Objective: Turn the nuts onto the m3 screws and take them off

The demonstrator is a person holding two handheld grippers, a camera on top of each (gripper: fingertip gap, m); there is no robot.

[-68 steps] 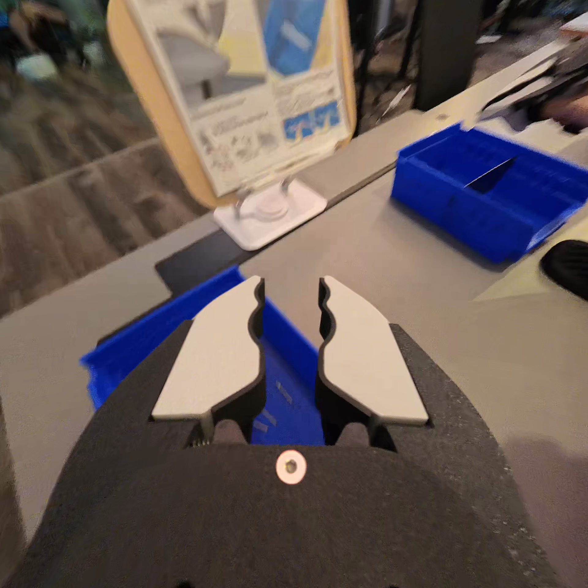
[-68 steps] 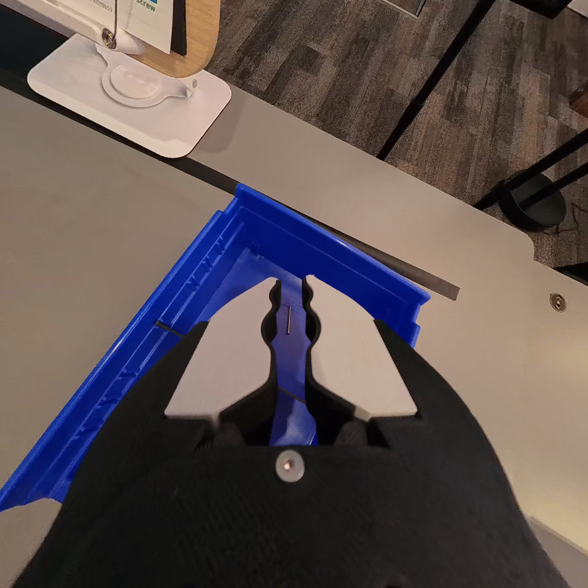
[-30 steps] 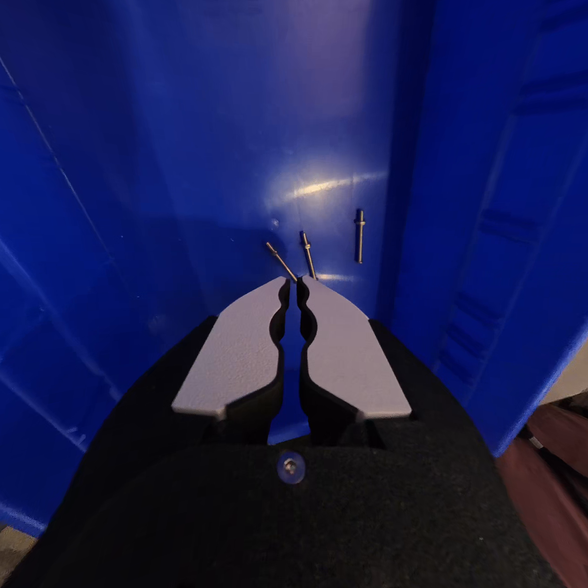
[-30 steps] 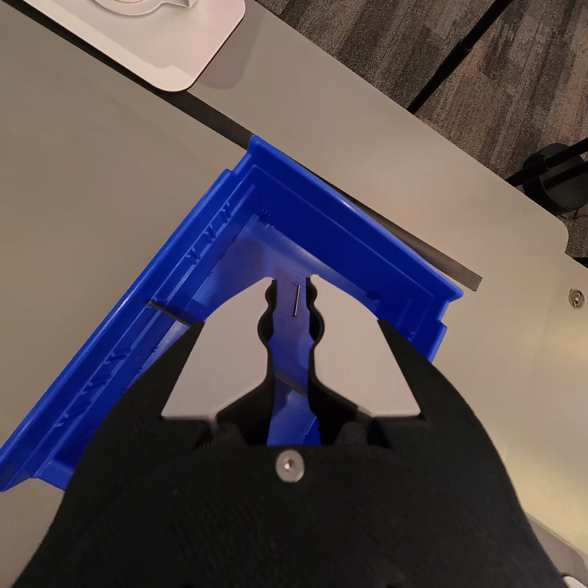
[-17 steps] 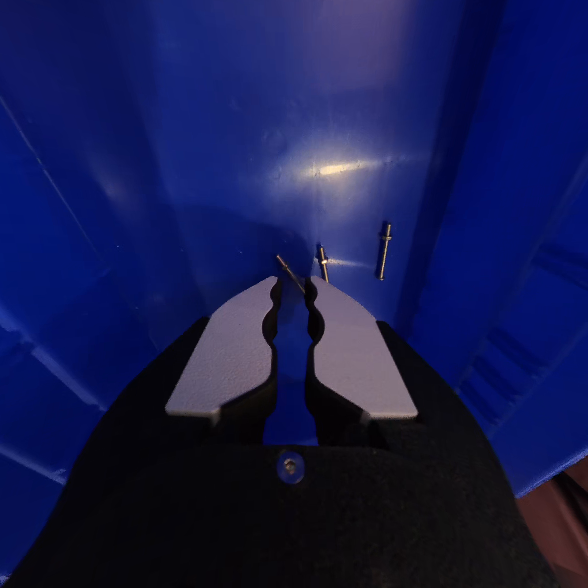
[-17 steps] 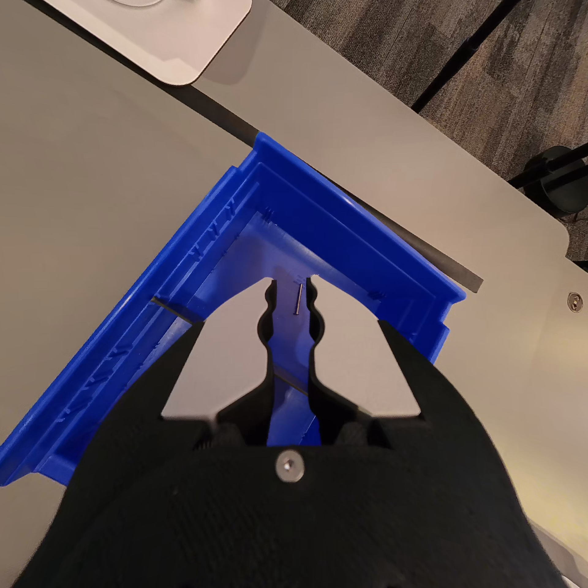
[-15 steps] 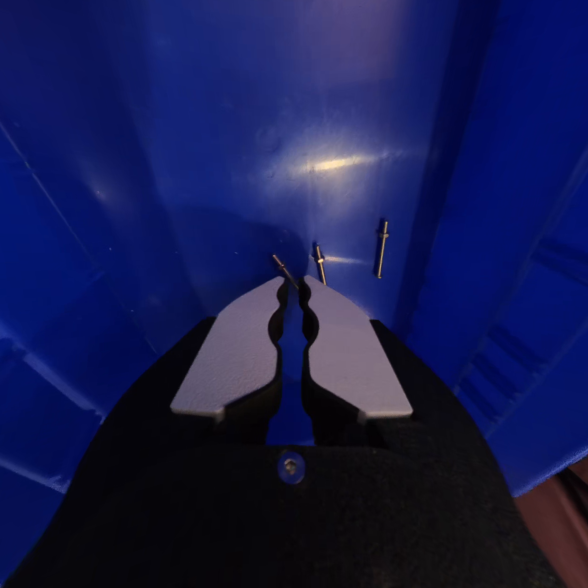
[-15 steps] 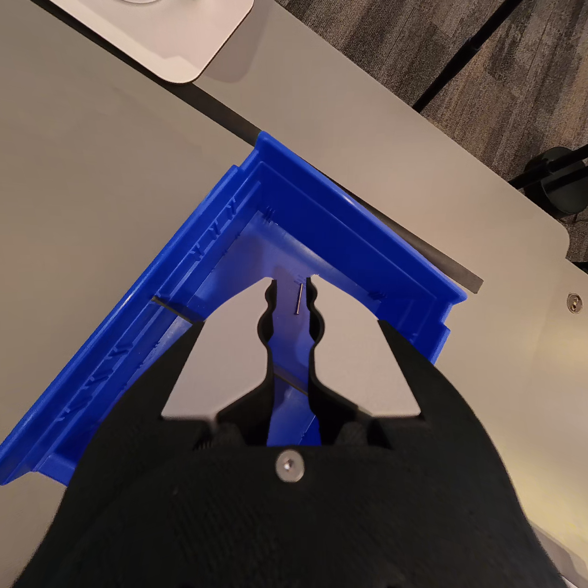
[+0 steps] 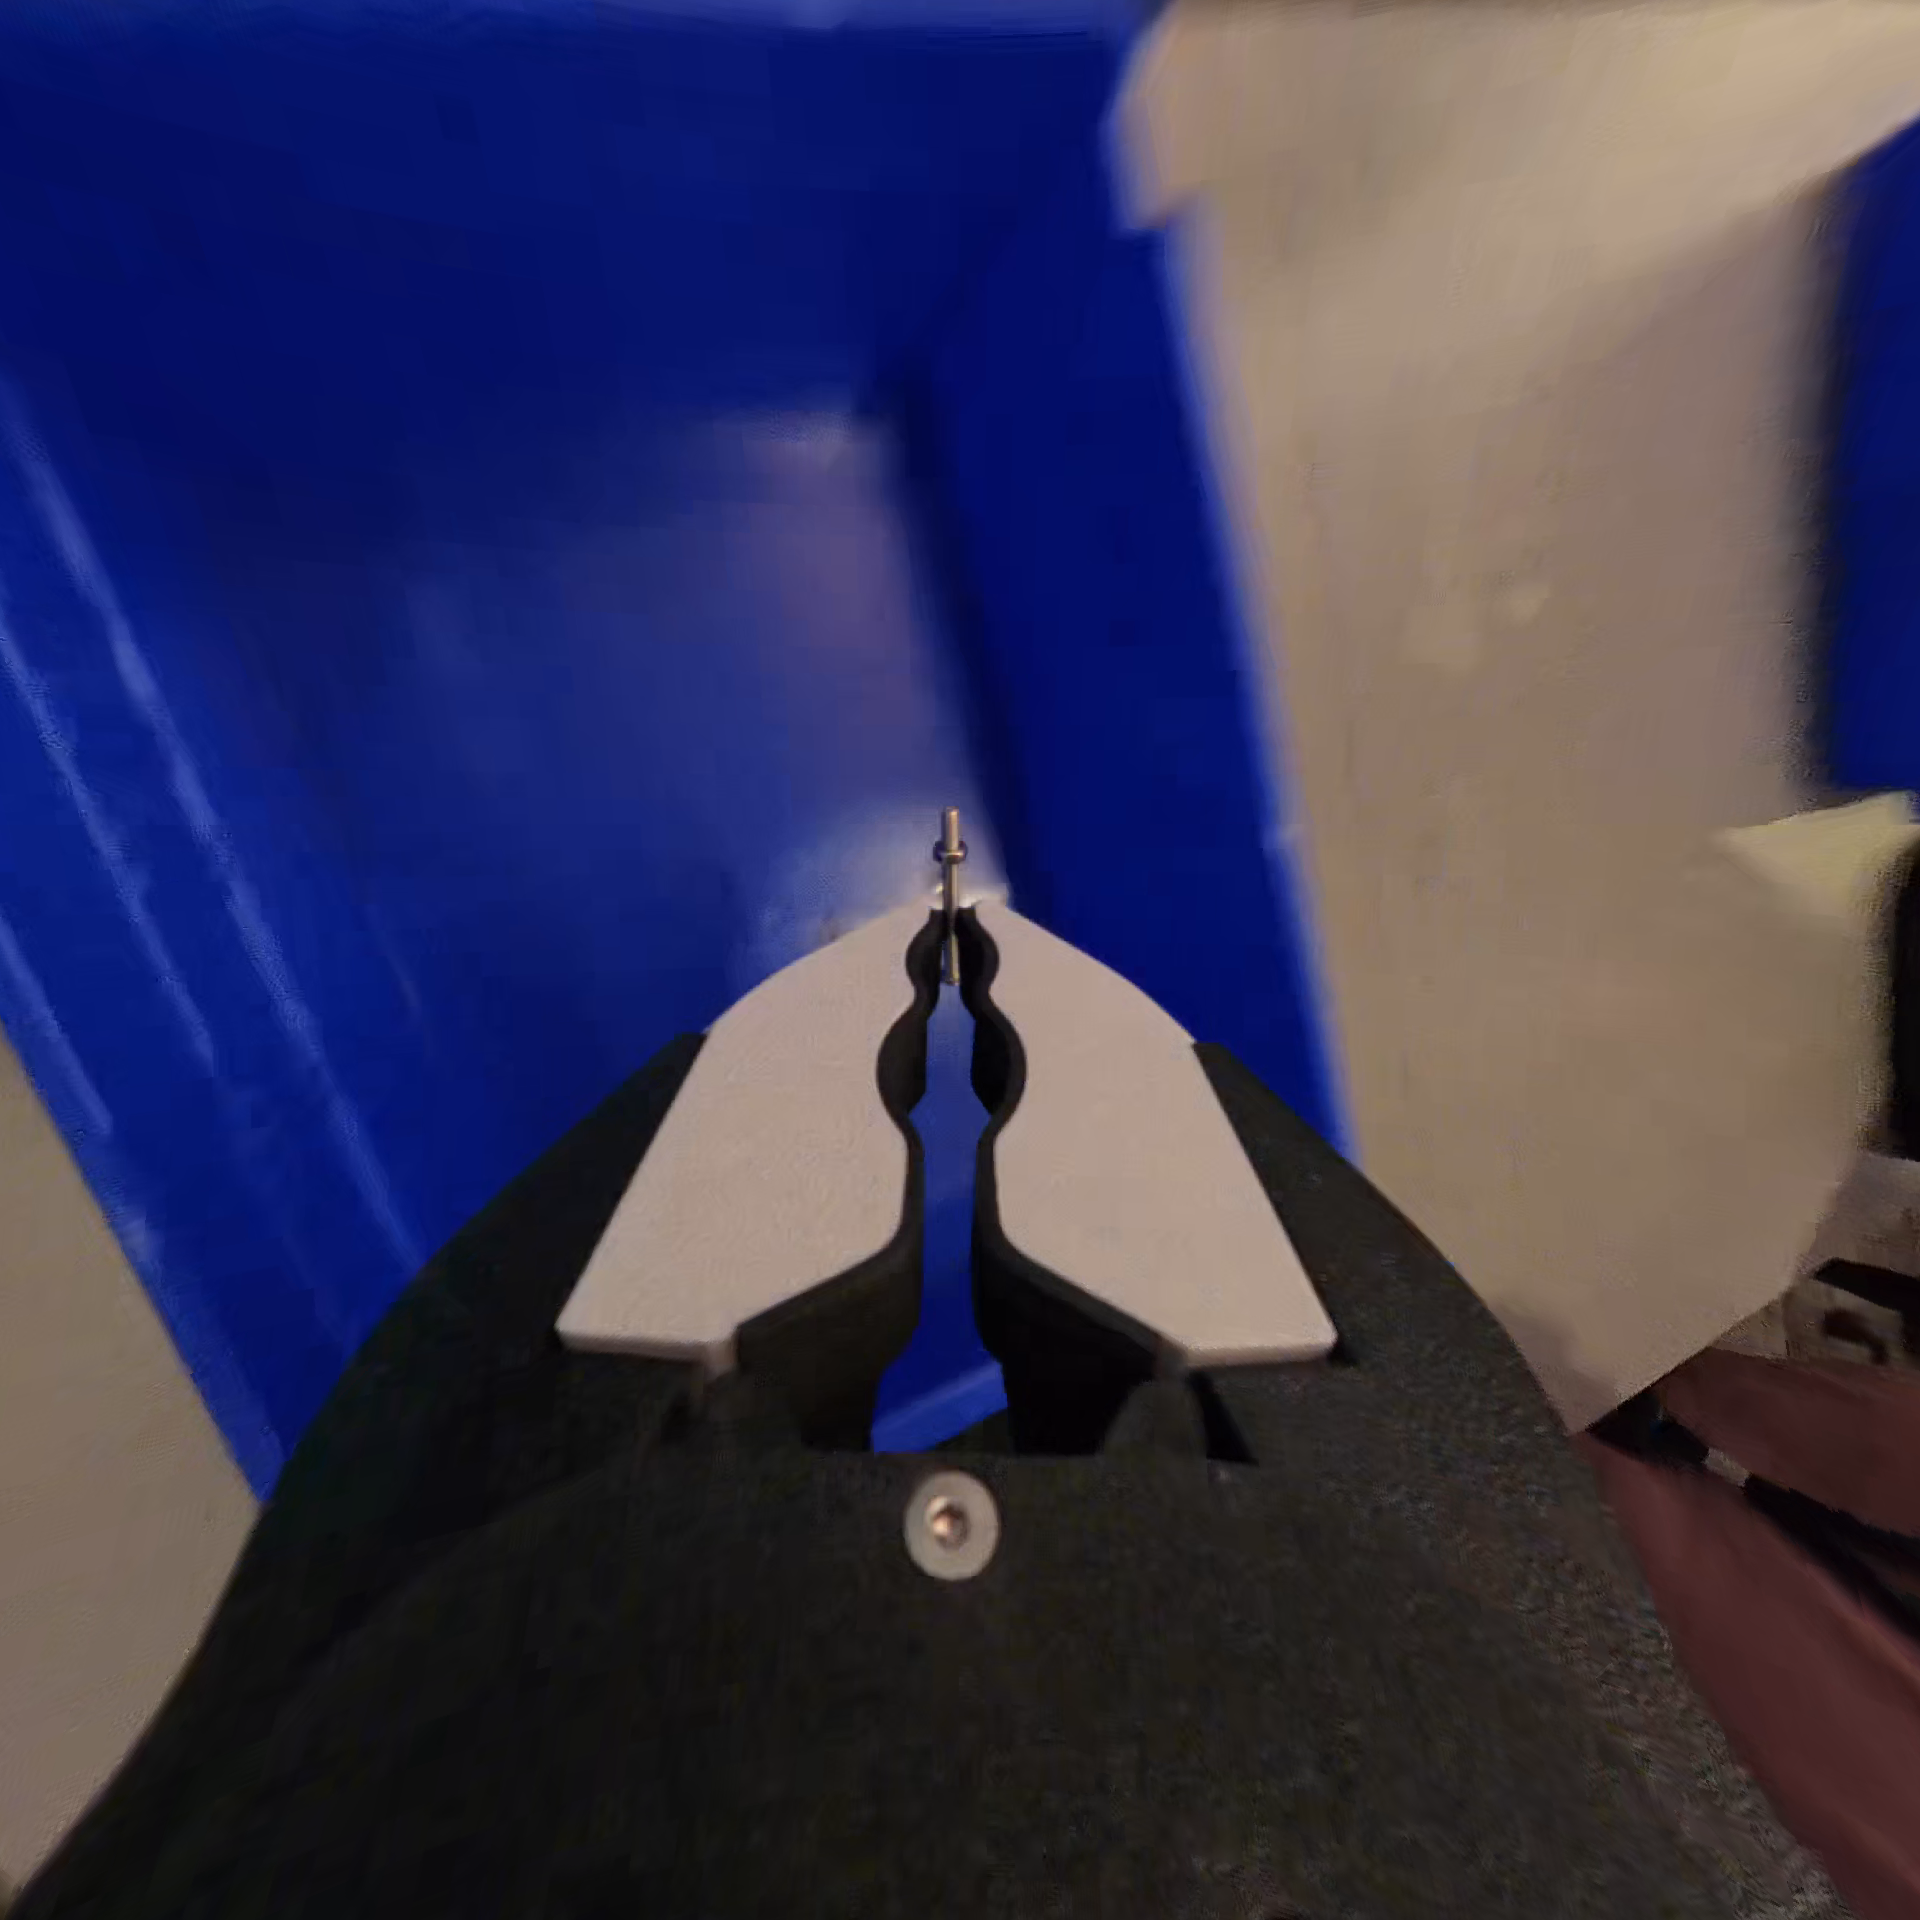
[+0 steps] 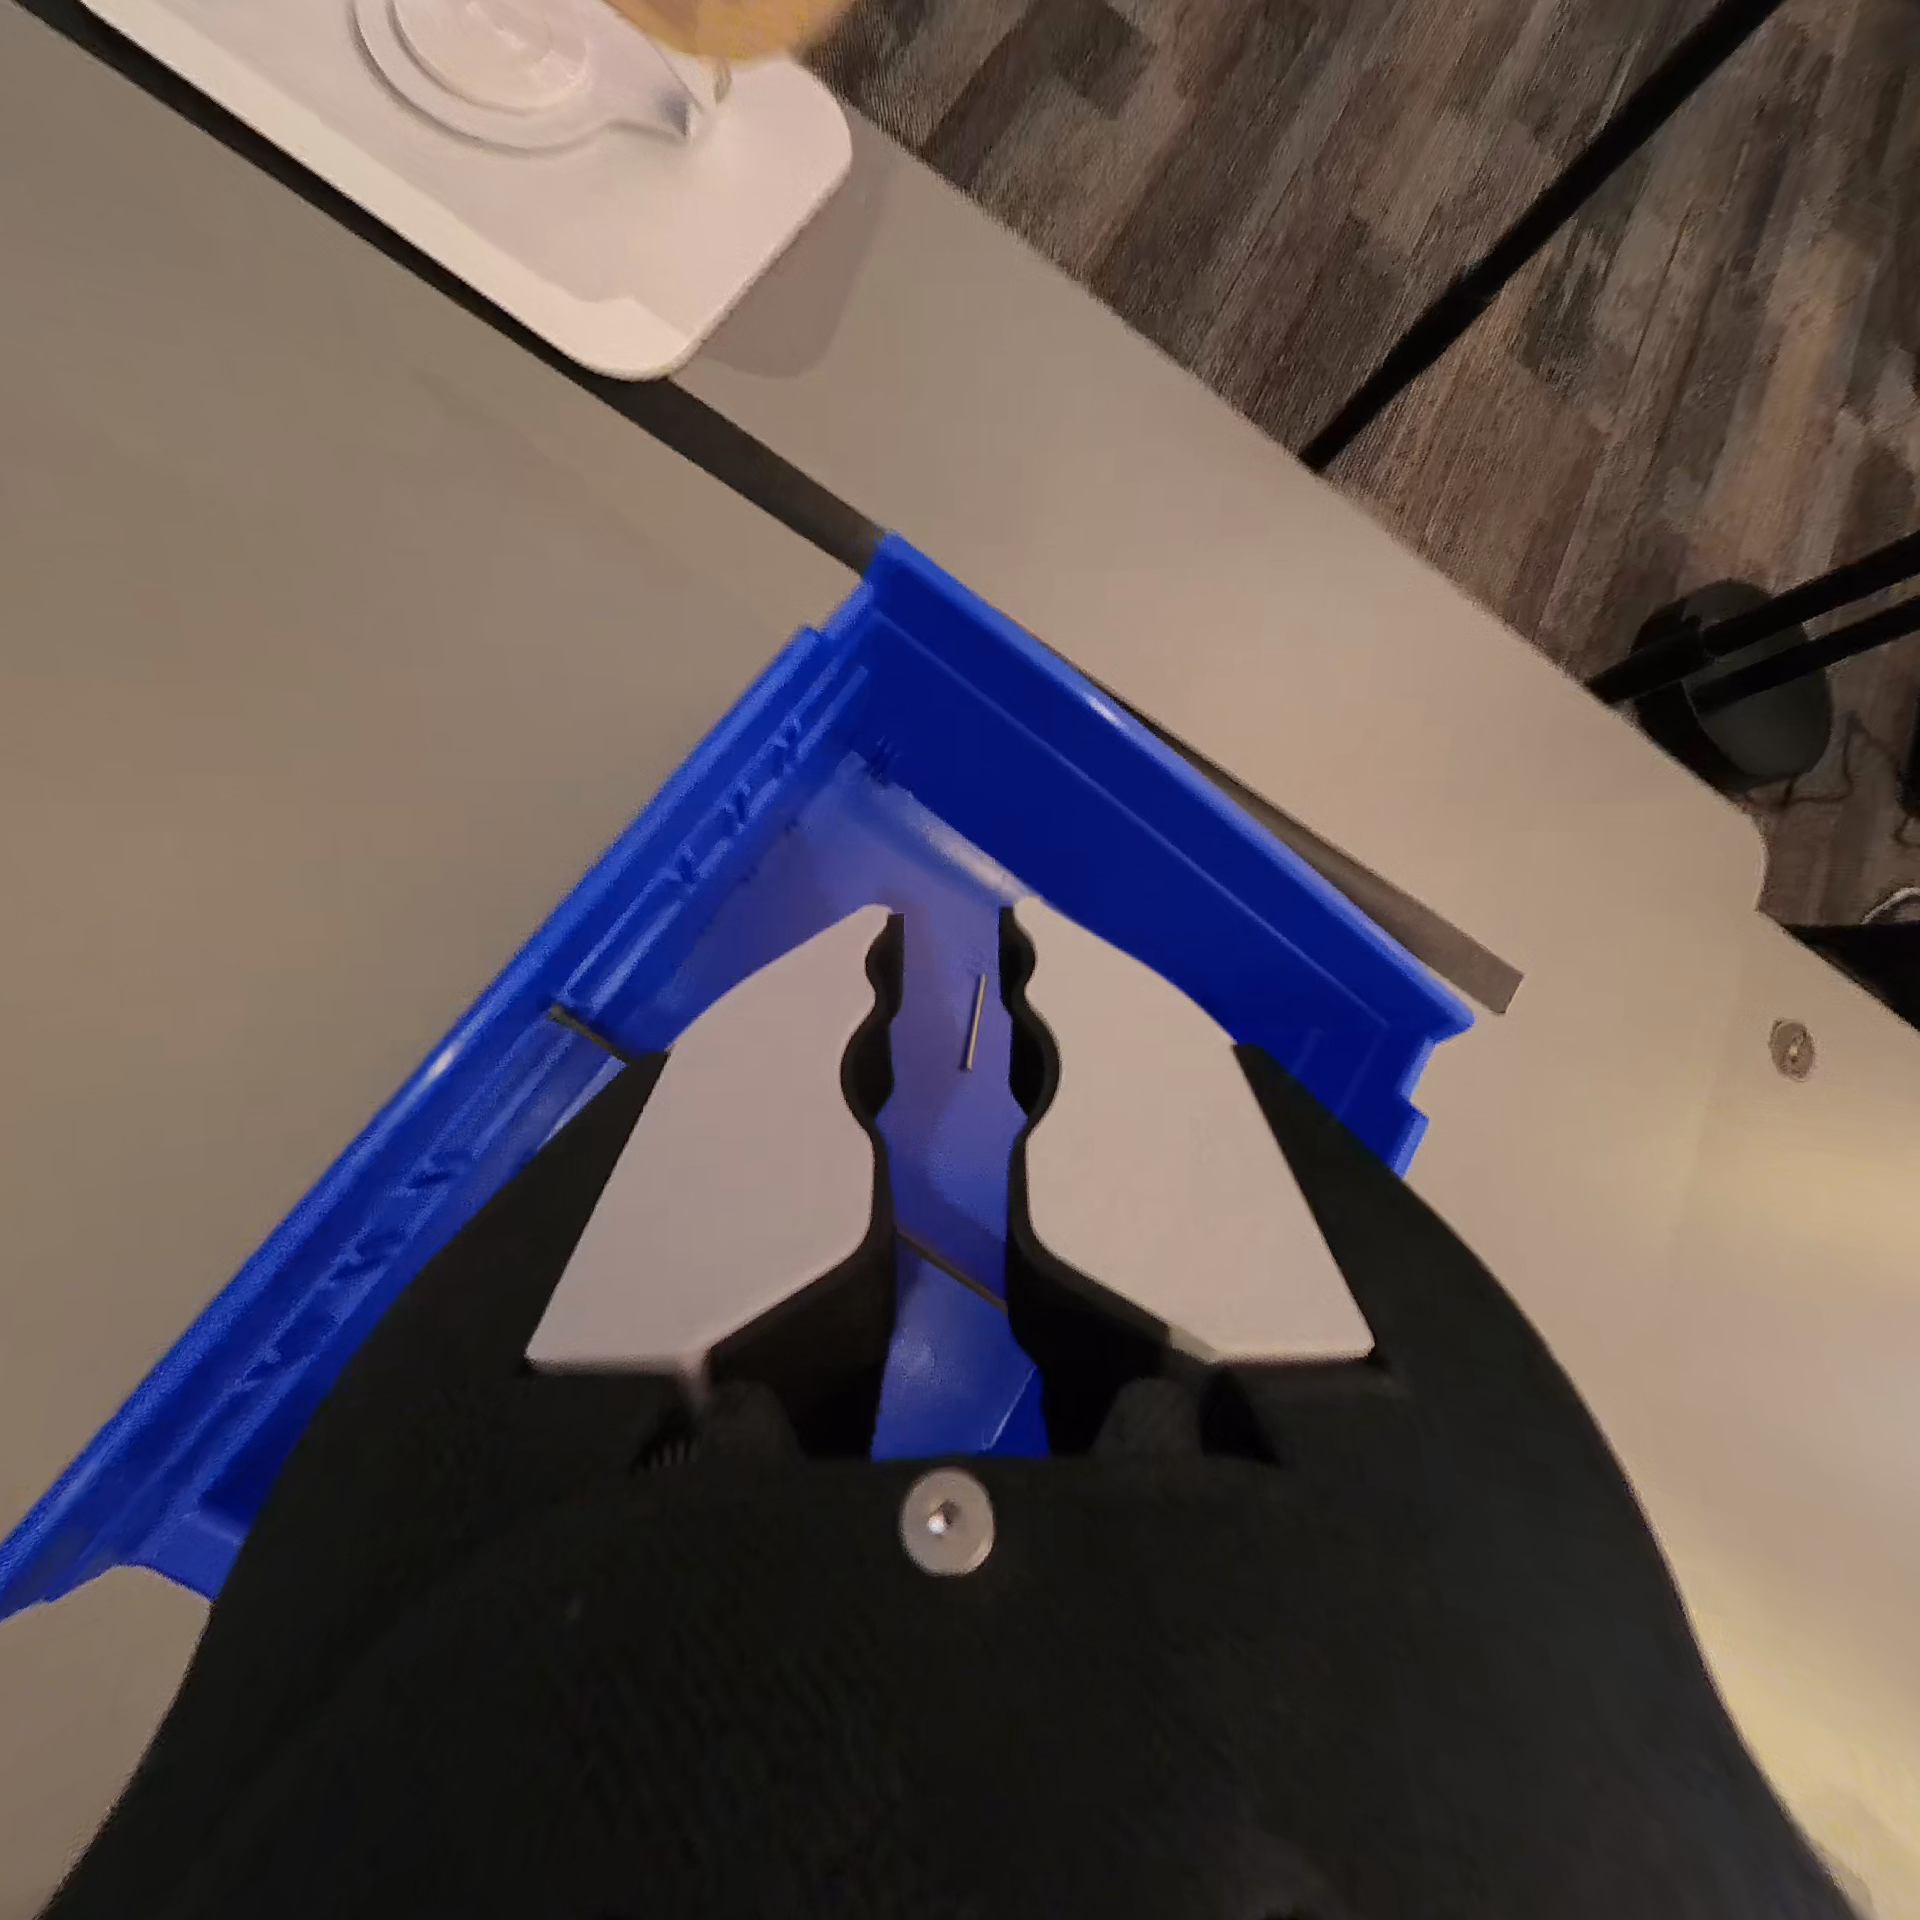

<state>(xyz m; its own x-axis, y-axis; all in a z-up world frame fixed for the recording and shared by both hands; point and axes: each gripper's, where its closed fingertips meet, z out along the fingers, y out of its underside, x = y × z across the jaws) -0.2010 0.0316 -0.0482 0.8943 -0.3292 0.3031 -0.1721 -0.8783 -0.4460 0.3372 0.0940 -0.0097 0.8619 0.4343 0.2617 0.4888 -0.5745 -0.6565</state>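
Observation:
My left gripper (image 9: pixel 950 906) is shut on a thin M3 screw (image 9: pixel 949 883) that stands up between its tips, with a small nut (image 9: pixel 950 853) near the screw's top end. It is held above a blue bin (image 9: pixel 499 623), and the background is blurred. My right gripper (image 10: pixel 951 914) is open over another blue bin (image 10: pixel 1122 821) on the grey table. A single bare screw (image 10: pixel 974 1023) lies on that bin's floor between the open fingers, not touched.
The grey table (image 10: pixel 312 623) carries a white tray (image 10: pixel 582 239) with a clear glass vessel at the far left. A dark seam (image 10: pixel 1330 842) crosses the table behind the bin. The table's edge and carpeted floor (image 10: pixel 1351 208) lie beyond. A pale surface (image 9: pixel 1507 623) lies right of the left bin. The left gripper's tips are roughly 55 cm from the right gripper's.
My left gripper has closed on one screw with a nut and lifted it out of the bin; the other screws are out of view. My right gripper has drifted a little over its bin.

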